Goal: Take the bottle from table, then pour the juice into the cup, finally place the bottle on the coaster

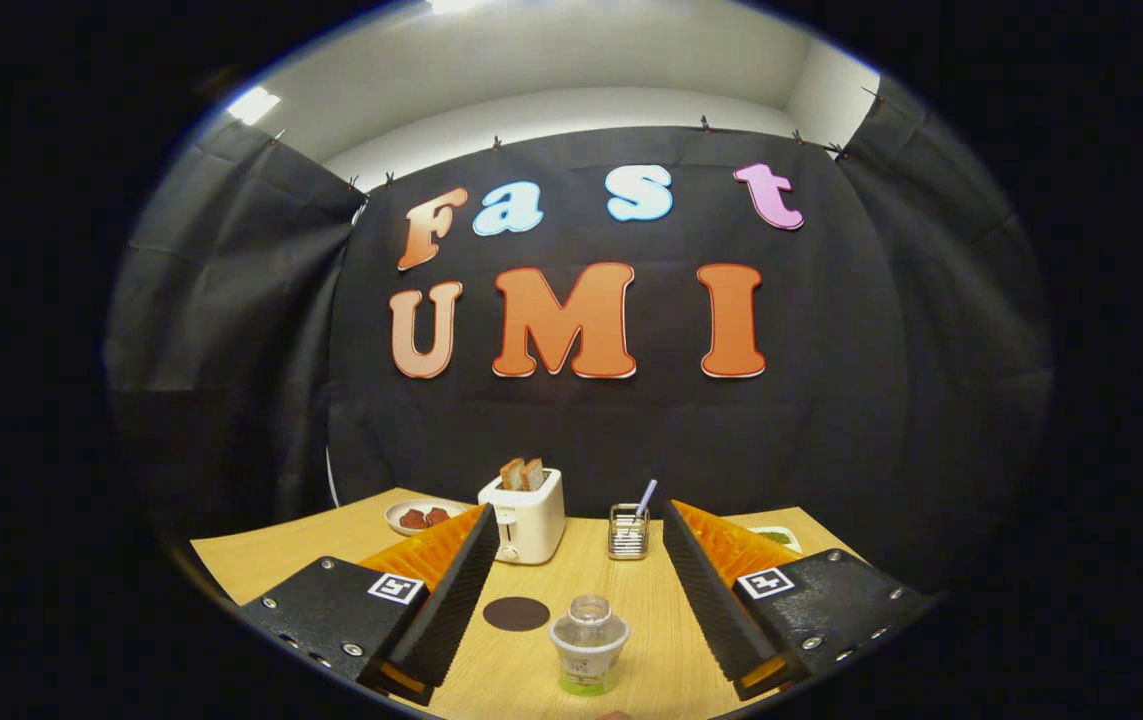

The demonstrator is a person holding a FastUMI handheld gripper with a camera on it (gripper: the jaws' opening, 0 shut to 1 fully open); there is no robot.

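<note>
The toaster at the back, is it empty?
No. Two slices of bread stick up out of the toaster, which stands on the table beyond the open gripper.

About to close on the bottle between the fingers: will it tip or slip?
The bottle looks like thin clear plastic, so it may flex. Little green juice shows at its base, so probably light and easy to tip. The gripper stands open around it.
</note>
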